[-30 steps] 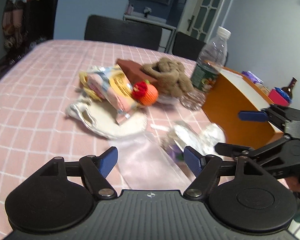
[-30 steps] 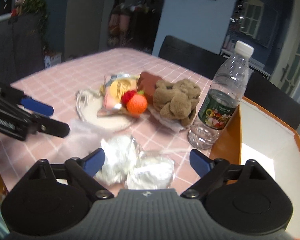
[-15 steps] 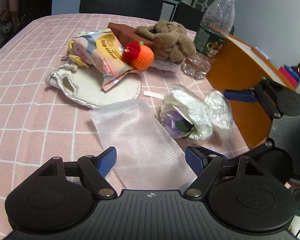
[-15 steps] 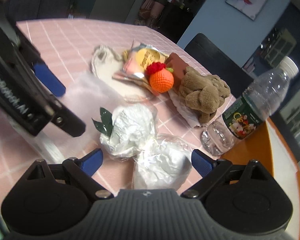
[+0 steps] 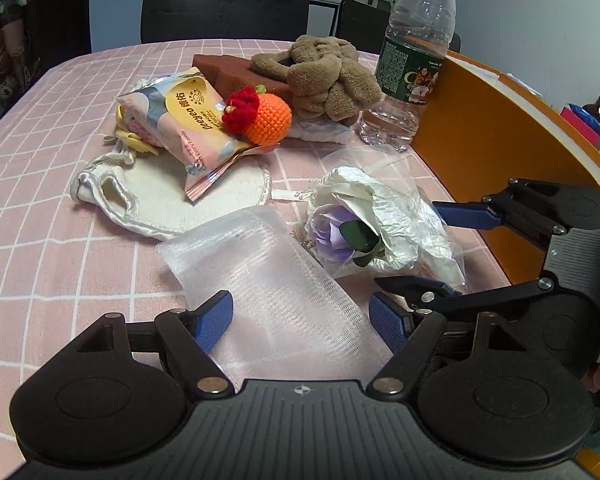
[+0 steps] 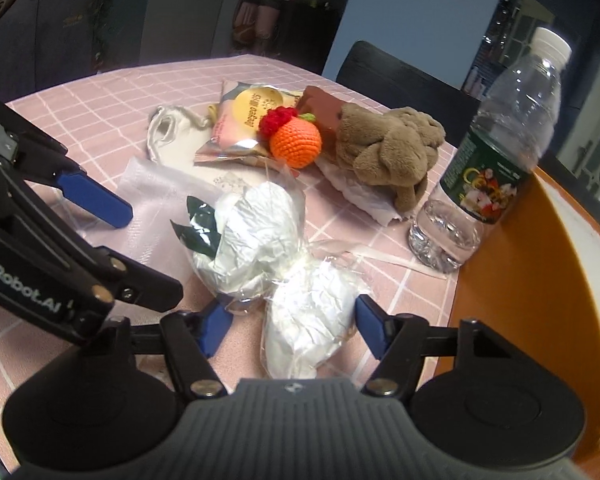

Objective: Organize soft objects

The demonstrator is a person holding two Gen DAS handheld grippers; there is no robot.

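The left gripper [image 5: 300,316] stands wide open over the mesh bag [image 5: 268,280], while the right gripper [image 6: 290,324], jaws just narrowing, straddles the wrapped flower [image 6: 300,320] without visibly pressing it.

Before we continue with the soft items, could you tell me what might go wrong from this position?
1. The right tongs have just been closing around the wrapped flower bundle; the crinkly clear wrap may slip out or crush the flower.
2. The water bottle stands upright just beyond the bundle, beside the orange box; lifting the bundle could knock it over.
3. The left tongs stand open over the white mesh bag, very near the right tongs, so they might collide.
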